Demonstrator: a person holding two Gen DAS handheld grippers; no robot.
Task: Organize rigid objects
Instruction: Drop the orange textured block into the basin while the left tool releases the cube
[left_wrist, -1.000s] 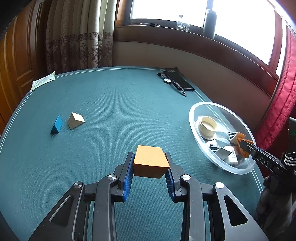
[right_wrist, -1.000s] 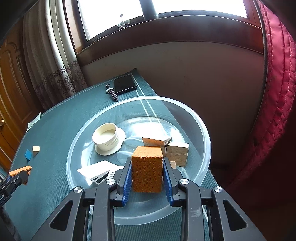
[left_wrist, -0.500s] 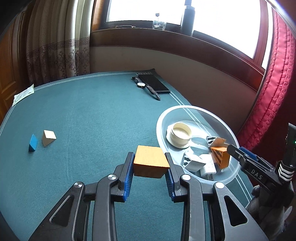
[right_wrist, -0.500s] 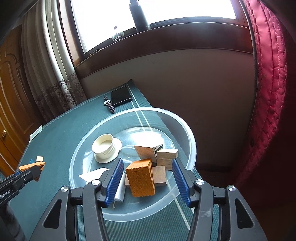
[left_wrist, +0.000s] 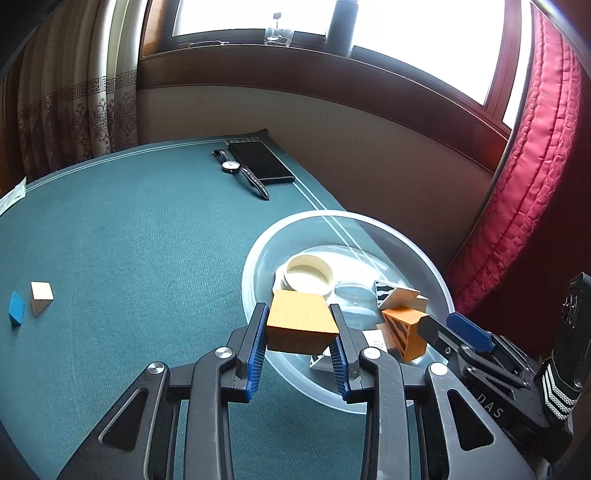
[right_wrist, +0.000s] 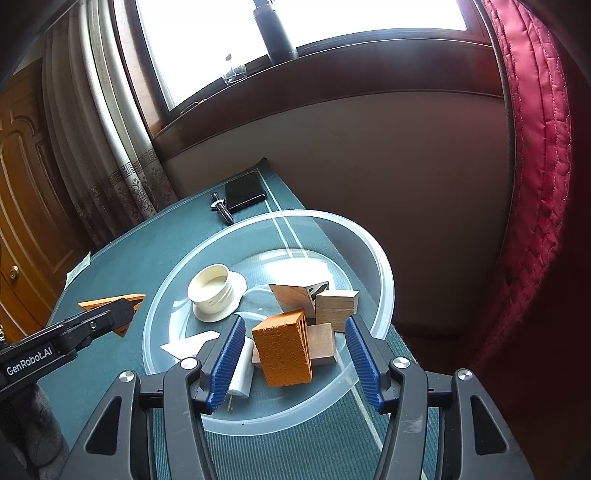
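Left gripper: both blue pads clamped on an orange wooden block, carried clear of the green table and overlapping the near-left rim of the clear plastic bowl. Right gripper: jaws parted and empty, poised over the bowl's near side; a rough orange brick-shaped block lies tilted in the bowl between the pads, touching neither, propped on a flat wooden piece. Also in the bowl: cream threaded cap, pale wooden block; a blue piece and a pale wedge remain on the table, well apart from the bowl
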